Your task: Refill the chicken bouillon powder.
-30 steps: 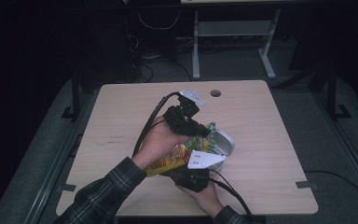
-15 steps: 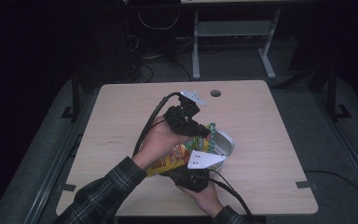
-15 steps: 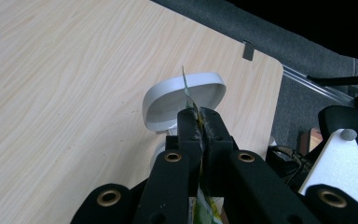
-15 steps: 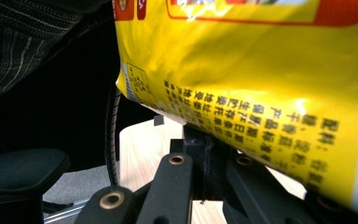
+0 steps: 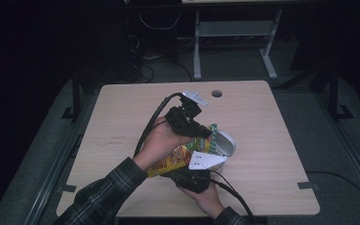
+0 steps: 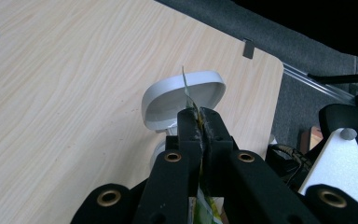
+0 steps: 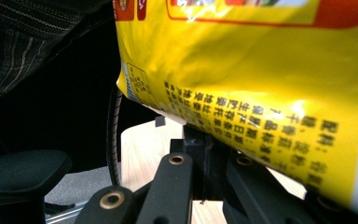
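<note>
Work centres on a yellow bag (image 5: 176,157) held above a white bowl (image 5: 225,145) near the front edge of the surface (image 5: 122,112), toward its right half. Left gripper (image 5: 201,133) has its fingers (image 6: 190,128) clenched on the bag's thin top edge, right over the bowl. Right gripper (image 5: 194,171) grips the bag lower down, at its front end; in the right gripper view its fingers (image 7: 200,161) are closed under the yellow film. So the bag is picked up and pinched at two places, which looks like the set-up for pulling it open or tipping it. Whether the seal is already torn I cannot tell, and nothing can be seen falling into the bowl; its inside is mostly hidden. By this reading, opening and emptying are left to do.

Against the earlier frames, nothing differs: both hands, the bag and the bowl sit in the same places, with both grips unchanged.
</note>
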Action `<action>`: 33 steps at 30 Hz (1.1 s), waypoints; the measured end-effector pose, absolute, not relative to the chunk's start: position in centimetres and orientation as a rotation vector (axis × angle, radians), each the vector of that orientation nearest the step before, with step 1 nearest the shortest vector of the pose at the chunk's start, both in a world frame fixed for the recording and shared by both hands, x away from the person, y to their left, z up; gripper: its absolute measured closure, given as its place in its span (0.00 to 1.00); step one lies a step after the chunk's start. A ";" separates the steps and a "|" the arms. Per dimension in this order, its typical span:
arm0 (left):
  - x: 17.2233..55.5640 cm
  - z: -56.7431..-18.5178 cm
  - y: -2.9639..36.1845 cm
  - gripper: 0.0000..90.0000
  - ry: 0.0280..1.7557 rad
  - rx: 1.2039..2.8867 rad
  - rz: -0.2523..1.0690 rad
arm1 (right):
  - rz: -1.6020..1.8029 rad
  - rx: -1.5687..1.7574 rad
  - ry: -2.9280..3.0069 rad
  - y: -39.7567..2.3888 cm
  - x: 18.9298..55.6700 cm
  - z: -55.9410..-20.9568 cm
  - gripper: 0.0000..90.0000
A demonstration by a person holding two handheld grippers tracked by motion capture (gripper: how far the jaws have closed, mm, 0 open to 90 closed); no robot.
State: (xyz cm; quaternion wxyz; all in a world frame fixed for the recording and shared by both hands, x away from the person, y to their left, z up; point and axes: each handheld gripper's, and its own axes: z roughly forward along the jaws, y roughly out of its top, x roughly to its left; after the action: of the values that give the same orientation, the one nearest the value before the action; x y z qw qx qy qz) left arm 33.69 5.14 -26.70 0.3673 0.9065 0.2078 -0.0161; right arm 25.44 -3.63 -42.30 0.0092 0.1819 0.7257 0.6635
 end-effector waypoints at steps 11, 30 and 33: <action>33.6 -26.8 5.0 0.98 0.546 2.330 -0.044 | 2.074 0.564 2.265 -3.6 25.4 -42.3 1.00; 33.7 -26.8 4.7 0.98 0.551 2.338 -0.045 | 2.084 0.567 2.260 -3.6 25.4 -42.3 1.00; 33.7 -26.8 4.7 0.98 0.552 2.339 -0.045 | 2.084 0.566 2.259 -3.7 25.4 -42.3 1.00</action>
State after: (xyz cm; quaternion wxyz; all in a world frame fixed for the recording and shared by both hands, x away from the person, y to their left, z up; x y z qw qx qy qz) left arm 33.65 4.65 -26.78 0.3608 0.9076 0.2141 -0.0175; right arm 25.39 -3.65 -42.29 0.0084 0.1811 0.7227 0.6669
